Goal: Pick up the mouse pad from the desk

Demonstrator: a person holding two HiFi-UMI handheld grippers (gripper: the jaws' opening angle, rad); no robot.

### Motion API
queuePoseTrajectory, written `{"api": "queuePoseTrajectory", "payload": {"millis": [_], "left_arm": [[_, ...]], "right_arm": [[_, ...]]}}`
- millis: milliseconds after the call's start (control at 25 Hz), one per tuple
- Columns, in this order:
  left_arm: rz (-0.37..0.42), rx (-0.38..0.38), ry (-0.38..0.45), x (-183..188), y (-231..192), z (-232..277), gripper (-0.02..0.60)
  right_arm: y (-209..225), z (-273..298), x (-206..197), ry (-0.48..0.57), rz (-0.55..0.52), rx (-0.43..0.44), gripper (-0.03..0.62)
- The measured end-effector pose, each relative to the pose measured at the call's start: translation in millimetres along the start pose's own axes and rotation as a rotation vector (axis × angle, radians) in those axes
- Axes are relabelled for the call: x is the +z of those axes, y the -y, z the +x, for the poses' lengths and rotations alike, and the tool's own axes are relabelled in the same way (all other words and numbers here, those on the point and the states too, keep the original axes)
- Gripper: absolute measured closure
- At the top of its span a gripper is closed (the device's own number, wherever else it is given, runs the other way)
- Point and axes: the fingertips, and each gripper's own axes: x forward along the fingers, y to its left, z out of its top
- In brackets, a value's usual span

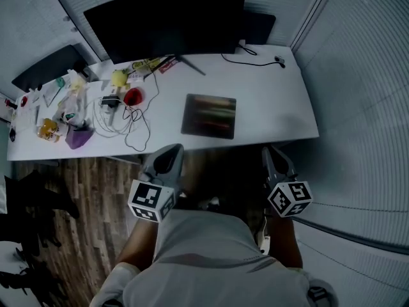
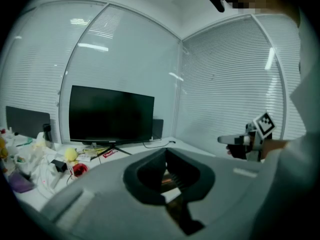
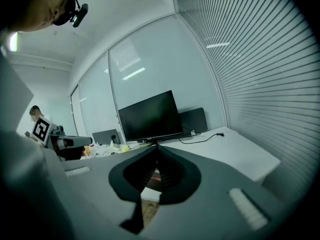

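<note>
The mouse pad (image 1: 209, 116), a dark rectangle with blurred colour streaks, lies flat on the white desk (image 1: 281, 107) near its front edge, right of centre. Both grippers hover over the floor just short of that edge. In the head view my left gripper (image 1: 167, 155) points at the desk below the pad's left corner. My right gripper (image 1: 273, 155) sits off to the pad's lower right. Both are shut with nothing in them. In the left gripper view the jaws (image 2: 167, 176) are closed together, and likewise in the right gripper view (image 3: 152, 176).
A large black monitor (image 1: 166, 21) stands at the desk's back, with a black cable (image 1: 246, 59) to its right. Clutter fills the desk's left: a red object (image 1: 132, 96), white cords (image 1: 118, 120), a purple item (image 1: 78, 137). Blinds (image 1: 364, 75) close the right side. Wood floor (image 1: 96, 190) lies below.
</note>
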Motion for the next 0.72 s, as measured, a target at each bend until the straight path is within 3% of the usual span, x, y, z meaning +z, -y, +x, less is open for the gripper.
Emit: {"api": "queuePoseTrajectory", "payload": {"millis": [440, 720], "left_arm": [[-0.049, -0.027, -0.063, -8, -119, 79, 0.578], [-0.070, -0.096, -0.166, -37, -189, 131, 0.537]], "right_arm": [[-13, 138, -4, -0.118, -0.029, -0.020, 0.586], [-15, 221, -11, -0.206, -0.077, -0.094, 0.566]]}}
